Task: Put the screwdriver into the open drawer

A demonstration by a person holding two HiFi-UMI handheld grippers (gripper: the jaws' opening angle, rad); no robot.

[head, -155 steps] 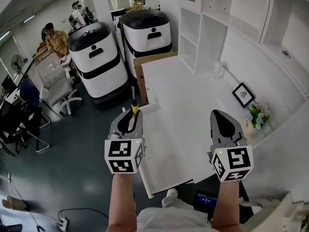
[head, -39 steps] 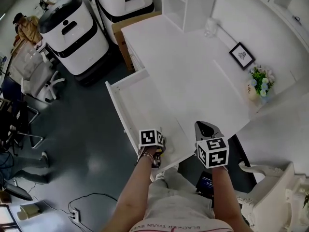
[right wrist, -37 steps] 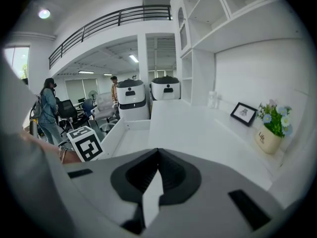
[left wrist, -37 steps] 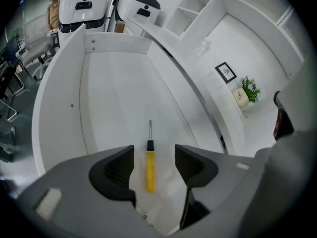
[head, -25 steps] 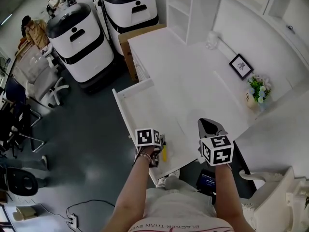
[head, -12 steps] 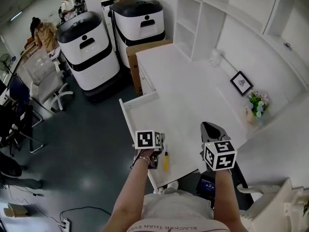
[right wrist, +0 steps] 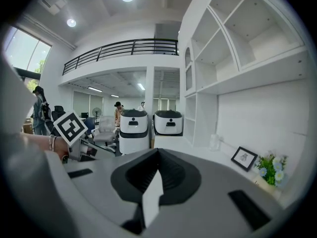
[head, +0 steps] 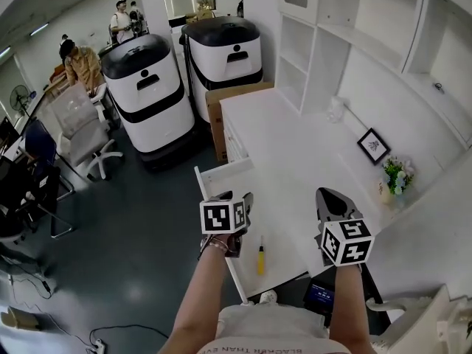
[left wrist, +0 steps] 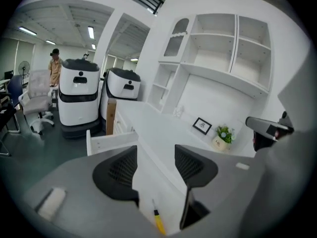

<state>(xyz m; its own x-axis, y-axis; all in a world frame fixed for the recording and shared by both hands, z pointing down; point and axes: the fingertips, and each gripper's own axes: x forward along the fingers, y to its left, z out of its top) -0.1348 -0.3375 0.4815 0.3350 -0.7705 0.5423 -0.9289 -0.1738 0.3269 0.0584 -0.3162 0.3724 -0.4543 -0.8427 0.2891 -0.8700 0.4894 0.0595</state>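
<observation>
**Screwdriver down in the drawer, and now the risks begin**

The counter is wide and bare. The open drawer juts out from its left edge, right in front of the person, so a knee or hip could well bump it and jolt what is inside. The left tool hangs over the drawer with its jaws spread and nothing between them. If it drops low, it may clip the screwdriver. That screwdriver lies flat on the drawer floor, close to the end nearest the person. Its yellow handle looks round, so a hard shove on the drawer would likely send it rolling. The right tool is pressed closed and empty over the counter's near edge, and looks the least likely to cause trouble.

The count:
- one counter
- two white machines
- one drawer
- one cardboard box
- two tools
- one picture frame
- one flower pot
- one screwdriver
</observation>
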